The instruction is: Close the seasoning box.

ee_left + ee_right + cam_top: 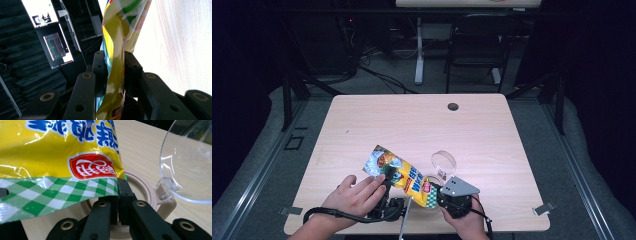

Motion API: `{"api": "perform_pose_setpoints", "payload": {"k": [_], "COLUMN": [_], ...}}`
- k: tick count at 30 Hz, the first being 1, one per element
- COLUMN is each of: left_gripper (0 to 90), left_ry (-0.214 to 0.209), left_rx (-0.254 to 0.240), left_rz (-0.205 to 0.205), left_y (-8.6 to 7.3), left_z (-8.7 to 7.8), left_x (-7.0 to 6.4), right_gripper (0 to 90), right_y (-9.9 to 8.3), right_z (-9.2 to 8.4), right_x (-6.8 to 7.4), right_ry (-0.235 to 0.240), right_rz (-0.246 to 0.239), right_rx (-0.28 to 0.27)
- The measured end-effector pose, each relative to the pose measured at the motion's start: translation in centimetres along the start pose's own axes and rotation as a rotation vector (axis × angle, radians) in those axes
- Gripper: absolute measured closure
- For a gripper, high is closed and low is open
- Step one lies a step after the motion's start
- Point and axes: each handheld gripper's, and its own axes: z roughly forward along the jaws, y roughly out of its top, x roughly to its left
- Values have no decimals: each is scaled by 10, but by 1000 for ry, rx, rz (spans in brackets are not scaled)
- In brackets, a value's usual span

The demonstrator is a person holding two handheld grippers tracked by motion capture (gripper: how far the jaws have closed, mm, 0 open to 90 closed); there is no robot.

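A person at a pale wooden counter (pixel 492 130) is holding a yellow snack bag (pixel 399 175) stretched between two hand-held grippers. The left hand-held gripper (pixel 115 65) is clamping the bag's middle, its jaws pressing the foil from both sides. The right hand-held gripper (pixel 119 195) is pinching the green-checked edge of the bag, jaws together on it. Just beyond and beneath the right one, a beige container (pixel 150 192) is standing with its clear hinged lid (pixel 190 160) tilted open.
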Motion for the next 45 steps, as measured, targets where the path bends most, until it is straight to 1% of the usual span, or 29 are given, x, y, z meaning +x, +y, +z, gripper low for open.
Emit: {"api": "perform_pose_setpoints", "payload": {"k": [2,4,8,9,11,16,18,19,21,27,28,30,33,35,45], "left_gripper": [750,750,751,752,752,752,752,752,753,753,753,753,782,790,800], "left_ry": [-3,4,-13,-3,-5,-12,-20,-33,-39,-44,-34,-40,-41,-40,-38], "left_rx": [6,-3,5,-4,-4,-10,-11,-4,-6,-12,-16,-9,-11,-13,-15], "left_rz": [11,22,16,25,25,32,33,26,29,27,39,38,54,54,68], "left_y": [1,1,1,1,1,2,2,2,3,4,5,5,8,8,10], "left_z": [0,0,-1,-1,-2,-2,-3,-3,-3,-3,-3,-3,-4,-4,-6], "left_x": [1,2,3,4,5,8,9,9,10,12,13,12,12,12,13], "right_gripper": [886,886,887,886,887,887,888,888,888,888,888,888,888,888,889], "right_y": [0,0,0,0,0,1,1,1,1,1,0,0,0,0,0], "right_z": [0,0,-1,-1,-2,-4,-5,-5,-5,-7,-7,-8,-8,-7,-6], "right_x": [0,0,-2,-1,-1,-3,-3,-3,-3,-5,-5,-5,-4,-3,-3], "right_ry": [-2,-3,10,10,10,28,33,33,36,50,47,47,46,44,38], "right_rz": [3,3,16,17,17,41,47,49,50,69,72,67,61,55,55], "right_rx": [0,1,5,6,5,5,7,7,11,15,15,19,20,23,18]}}
